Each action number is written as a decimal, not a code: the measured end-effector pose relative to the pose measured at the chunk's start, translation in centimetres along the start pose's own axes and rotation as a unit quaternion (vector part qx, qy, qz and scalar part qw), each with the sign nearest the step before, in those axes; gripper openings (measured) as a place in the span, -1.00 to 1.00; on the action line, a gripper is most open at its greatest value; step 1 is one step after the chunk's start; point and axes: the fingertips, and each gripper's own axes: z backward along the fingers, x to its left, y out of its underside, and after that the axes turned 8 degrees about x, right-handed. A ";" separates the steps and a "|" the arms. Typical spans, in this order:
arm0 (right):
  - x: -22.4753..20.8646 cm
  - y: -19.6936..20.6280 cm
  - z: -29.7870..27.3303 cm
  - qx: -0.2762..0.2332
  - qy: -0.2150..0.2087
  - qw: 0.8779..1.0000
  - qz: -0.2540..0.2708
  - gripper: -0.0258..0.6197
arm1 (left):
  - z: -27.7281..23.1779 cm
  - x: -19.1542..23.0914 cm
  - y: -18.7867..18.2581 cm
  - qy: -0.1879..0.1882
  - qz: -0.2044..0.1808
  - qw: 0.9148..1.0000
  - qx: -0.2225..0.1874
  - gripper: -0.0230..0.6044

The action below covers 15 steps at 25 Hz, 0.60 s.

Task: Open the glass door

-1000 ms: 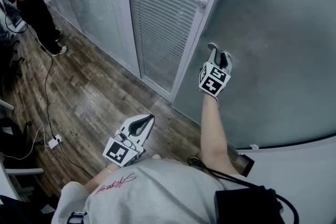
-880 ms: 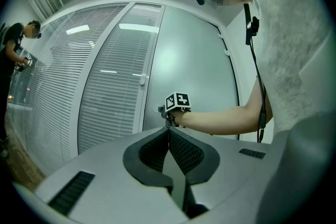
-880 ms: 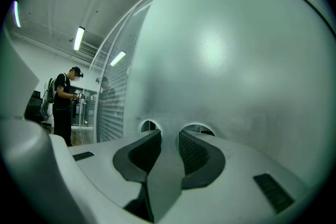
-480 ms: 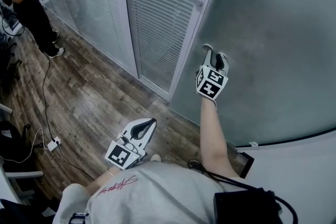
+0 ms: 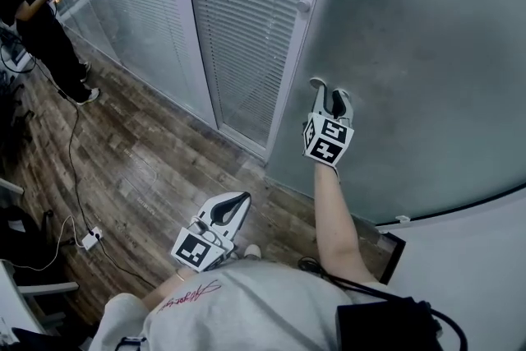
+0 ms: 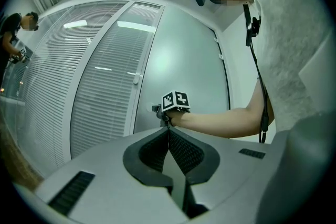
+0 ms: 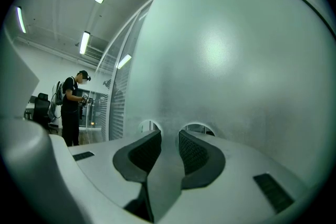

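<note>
The glass door (image 5: 427,53) is a wide frosted panel filling the right of the head view. Its left edge runs along a pale frame post with a small knob (image 5: 304,6). My right gripper (image 5: 327,90) is held out level on a bare arm, its jaws a little apart and their tips right at the frosted glass (image 7: 236,60). Nothing sits between the right gripper (image 7: 169,136) jaws. My left gripper (image 5: 243,198) hangs low by my body, shut and empty. In the left gripper view the left gripper (image 6: 168,130) points toward the door (image 6: 184,71) and the right arm.
Glass partitions with white blinds (image 5: 238,20) run off to the left of the door. A dark wooden floor (image 5: 148,152) carries a cable and a power strip (image 5: 90,239). Another person (image 5: 37,20) stands far left. A black box (image 5: 388,252) sits by the door's foot.
The right gripper has pressed a little further forward and left at the frosted panel, and the door edge has shifted left in view. The left gripper has stayed by my body.
</note>
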 end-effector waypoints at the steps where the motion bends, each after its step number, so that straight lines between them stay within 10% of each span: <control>1: 0.2 0.0 0.2 -0.002 -0.001 1.000 0.001 -0.57 | 0.1 -0.1 0.0 0.004 -0.001 1.000 0.000 -0.87; 15: 1.9 0.6 4.6 -0.002 0.005 1.000 -0.004 -0.57 | 2.0 1.0 -1.6 0.041 -0.001 0.999 0.000 -0.87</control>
